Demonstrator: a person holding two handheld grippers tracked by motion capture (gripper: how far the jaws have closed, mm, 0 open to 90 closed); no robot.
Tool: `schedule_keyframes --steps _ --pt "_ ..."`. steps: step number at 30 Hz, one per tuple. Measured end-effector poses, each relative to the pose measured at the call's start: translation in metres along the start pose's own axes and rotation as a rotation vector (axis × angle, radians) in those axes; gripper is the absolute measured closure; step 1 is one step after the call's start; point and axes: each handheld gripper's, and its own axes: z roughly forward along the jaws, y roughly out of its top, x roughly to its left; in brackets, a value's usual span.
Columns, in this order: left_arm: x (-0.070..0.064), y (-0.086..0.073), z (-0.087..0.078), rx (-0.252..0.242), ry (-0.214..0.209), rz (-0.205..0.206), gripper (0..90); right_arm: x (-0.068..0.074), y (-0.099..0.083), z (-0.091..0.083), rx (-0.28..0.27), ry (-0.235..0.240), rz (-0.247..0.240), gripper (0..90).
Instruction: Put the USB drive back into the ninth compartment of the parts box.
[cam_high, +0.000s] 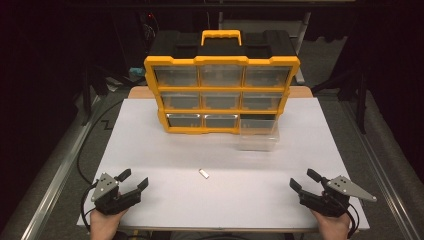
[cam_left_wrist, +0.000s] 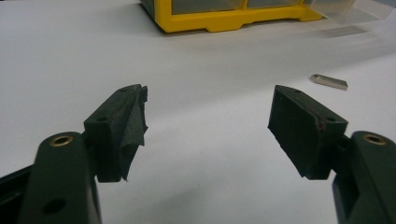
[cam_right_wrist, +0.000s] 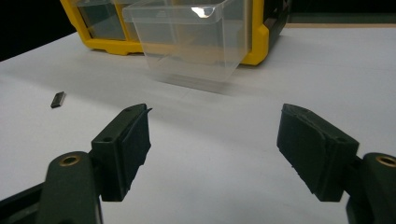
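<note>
The worktop (cam_high: 165, 150) is plain white, with a pale wood edge showing at its far side. The organiser box (cam_high: 222, 80) has a bright yellow frame and handle and a black top. Its drawers (cam_high: 220, 75) are clear. A clear, colourless drawer (cam_high: 258, 134) stands out on the white surface. The small piece (cam_high: 203, 173) looks silvery grey. The left claw (cam_high: 135, 181) and right claw (cam_high: 302, 180) are black, each with a grey plate on top. Brass-coloured rings sit in the black arms.
</note>
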Motion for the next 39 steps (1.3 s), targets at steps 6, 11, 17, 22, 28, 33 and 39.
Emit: schedule_keyframes --steps 6,11,17,22,28,33,39 --pt "0.0 0.0 0.0 0.002 -0.001 0.0 28.3 0.004 0.001 0.005 0.004 0.014 -0.008 26.1" --pt "0.0 0.0 0.001 0.003 0.0 0.003 28.7 0.009 0.002 0.01 0.004 0.029 -0.017 26.0" --pt "0.0 0.0 0.001 0.007 0.0 0.004 28.7 0.013 0.003 0.014 0.011 0.045 -0.017 26.0" --pt "-0.001 0.0 0.001 0.008 0.0 0.008 28.7 0.017 0.004 0.019 0.018 0.056 -0.036 26.0" --pt "-0.001 0.0 0.001 0.006 0.0 0.008 28.9 0.023 0.005 0.024 0.021 0.071 -0.047 25.7" --pt "-0.001 0.0 0.001 0.008 -0.002 0.01 28.9 0.027 0.005 0.028 0.024 0.085 -0.048 25.6" --pt "-0.001 0.0 0.001 0.008 -0.003 0.01 29.0 0.035 0.006 0.036 0.029 0.1 -0.069 24.6"
